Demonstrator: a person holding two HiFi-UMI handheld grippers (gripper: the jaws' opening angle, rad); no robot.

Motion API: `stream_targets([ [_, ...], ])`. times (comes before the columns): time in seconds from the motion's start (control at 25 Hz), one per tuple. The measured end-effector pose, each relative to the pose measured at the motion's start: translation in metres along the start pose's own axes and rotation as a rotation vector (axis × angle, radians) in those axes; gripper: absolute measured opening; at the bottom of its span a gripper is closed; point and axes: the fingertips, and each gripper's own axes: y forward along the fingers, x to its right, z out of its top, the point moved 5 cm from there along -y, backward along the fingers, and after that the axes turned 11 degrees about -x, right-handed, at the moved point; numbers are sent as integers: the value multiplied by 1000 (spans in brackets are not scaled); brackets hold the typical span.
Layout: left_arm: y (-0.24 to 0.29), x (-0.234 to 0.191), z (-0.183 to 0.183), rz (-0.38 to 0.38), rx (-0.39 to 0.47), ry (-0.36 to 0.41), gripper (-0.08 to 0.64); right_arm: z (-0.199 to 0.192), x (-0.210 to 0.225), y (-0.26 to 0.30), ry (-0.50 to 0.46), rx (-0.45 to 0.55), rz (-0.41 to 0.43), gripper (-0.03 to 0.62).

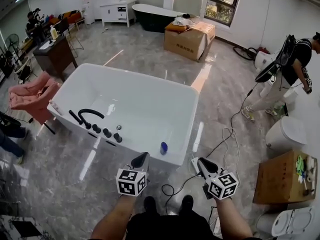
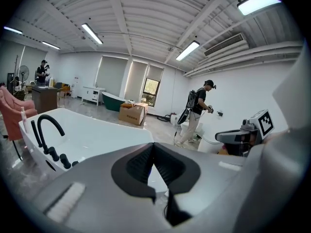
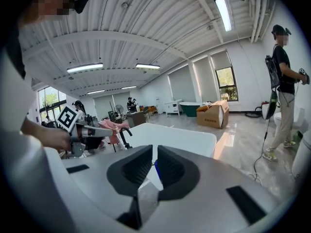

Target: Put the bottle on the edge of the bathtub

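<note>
Blue bottle point(image 1: 164, 147) stands on the near rim of the bathtub point(image 1: 125, 69), both tools clear of it: left tool point(image 1: 142, 159) closed, right tool point(image 1: 202, 163) narrow and empty. A nudge could tip it off that slim edge.

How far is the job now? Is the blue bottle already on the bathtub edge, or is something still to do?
Looks done: the small blue bottle sits on the near rim of the white bathtub. In hand: nothing; the left gripper has its fingers together, the right gripper shows a narrow gap, both empty and apart from the tub. Left to do: nothing visible.
</note>
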Motion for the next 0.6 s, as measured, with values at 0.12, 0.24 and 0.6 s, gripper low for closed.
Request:
stream_targets([
  [0.12, 12, 33, 16, 28, 21, -6, 8, -2, 23, -23, -35, -6, 39, 29],
  [0.24, 24, 71, 30, 56, 44, -8, 8, -3, 50, -46, -30, 7, 97, 23],
  [0.6, 29, 160, 55, 130, 100, 28, 8, 23, 107, -81, -40, 77, 236, 20],
])
